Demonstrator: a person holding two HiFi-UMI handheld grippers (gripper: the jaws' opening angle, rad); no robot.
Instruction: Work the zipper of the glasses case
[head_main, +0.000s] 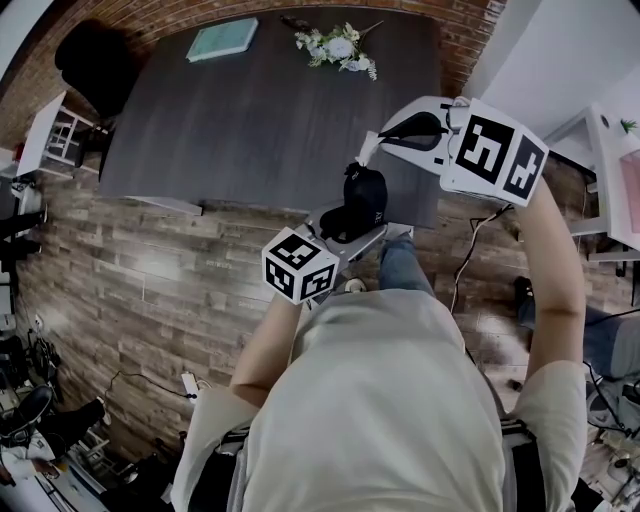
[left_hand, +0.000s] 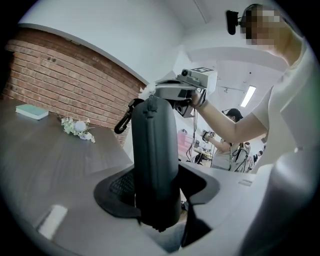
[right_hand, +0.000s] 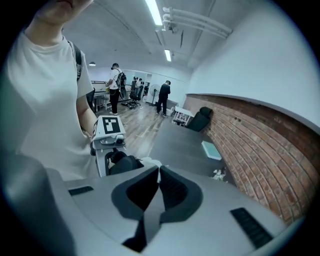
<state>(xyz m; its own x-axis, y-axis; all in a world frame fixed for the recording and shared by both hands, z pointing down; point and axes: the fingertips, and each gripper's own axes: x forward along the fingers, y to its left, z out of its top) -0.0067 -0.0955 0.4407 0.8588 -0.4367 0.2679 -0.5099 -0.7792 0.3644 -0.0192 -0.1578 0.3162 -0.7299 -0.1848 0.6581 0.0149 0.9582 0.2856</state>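
Observation:
The black glasses case (head_main: 365, 195) stands upright in the air just off the table's near edge, with my left gripper (head_main: 355, 228) shut on its lower part. In the left gripper view the case (left_hand: 156, 155) fills the gap between the jaws, and a black clip loop (left_hand: 125, 120) hangs from its top. My right gripper (head_main: 372, 150) is shut, with its tips right at the case's top end. In the right gripper view the jaws (right_hand: 159, 170) meet with no gap. A small pale bit shows just past them; I cannot tell whether the zipper pull is pinched.
The dark wooden table (head_main: 250, 120) carries a teal book (head_main: 222, 40) and a sprig of white flowers (head_main: 338, 47) at its far side. A black chair (head_main: 95, 60) stands at the far left corner, and white furniture (head_main: 610, 170) at the right. People stand far off in the room.

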